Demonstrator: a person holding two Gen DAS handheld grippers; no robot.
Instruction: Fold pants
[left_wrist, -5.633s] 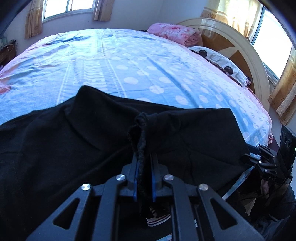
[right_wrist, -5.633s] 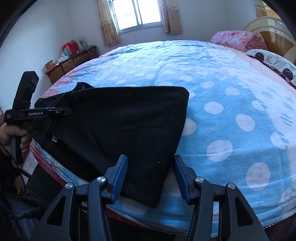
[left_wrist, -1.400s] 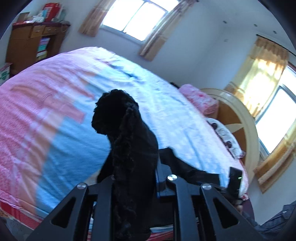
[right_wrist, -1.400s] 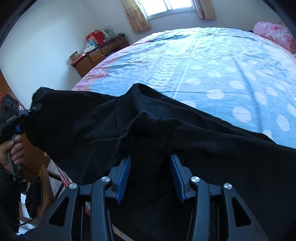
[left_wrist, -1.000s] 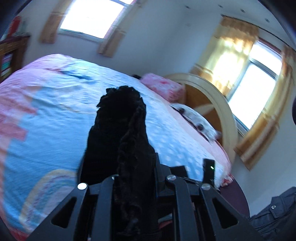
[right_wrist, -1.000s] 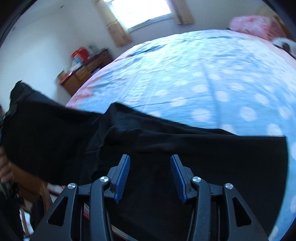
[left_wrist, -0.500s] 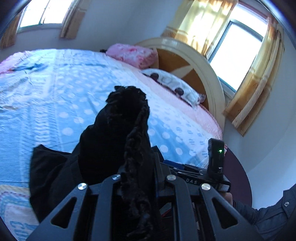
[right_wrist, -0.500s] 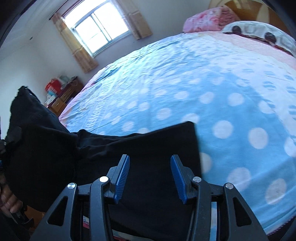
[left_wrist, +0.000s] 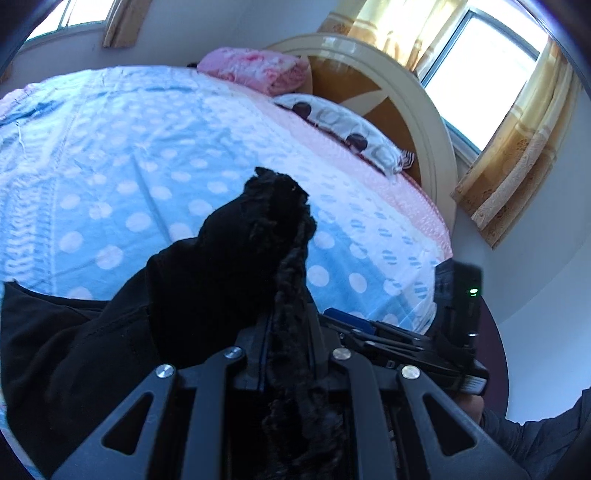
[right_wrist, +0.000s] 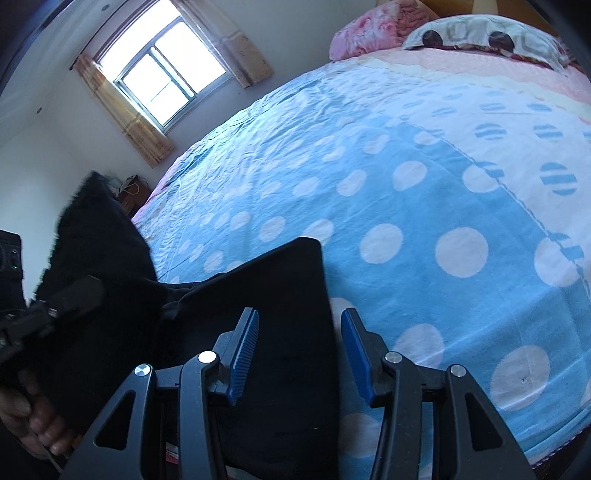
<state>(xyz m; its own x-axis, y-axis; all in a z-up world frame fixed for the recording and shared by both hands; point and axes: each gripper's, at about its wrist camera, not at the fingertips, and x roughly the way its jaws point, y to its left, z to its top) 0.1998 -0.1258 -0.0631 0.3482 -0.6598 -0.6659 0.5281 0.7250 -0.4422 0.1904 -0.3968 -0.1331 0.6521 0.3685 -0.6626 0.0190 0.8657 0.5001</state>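
The black pants (right_wrist: 280, 332) lie over the near edge of the bed, one flat end reaching to a square corner on the blue sheet. My left gripper (left_wrist: 288, 332) is shut on a bunched, frayed edge of the pants (left_wrist: 266, 229) and holds it raised above the bed. It shows at the left of the right wrist view (right_wrist: 55, 306), with cloth draped over it. My right gripper (right_wrist: 299, 332) is open and empty, its blue pads either side of the flat end's right edge. It also shows in the left wrist view (left_wrist: 369, 326).
The bed (right_wrist: 424, 192) has a blue sheet with white dots. A pink blanket (left_wrist: 258, 72) and a spotted pillow (left_wrist: 343, 129) lie by the curved headboard (left_wrist: 417, 122). A wooden cabinet (right_wrist: 131, 197) stands by the far wall under a window.
My left gripper has swung right with the bunched cloth, towards my right gripper. The pants' flat end has come to lie under my right gripper, which stays open.
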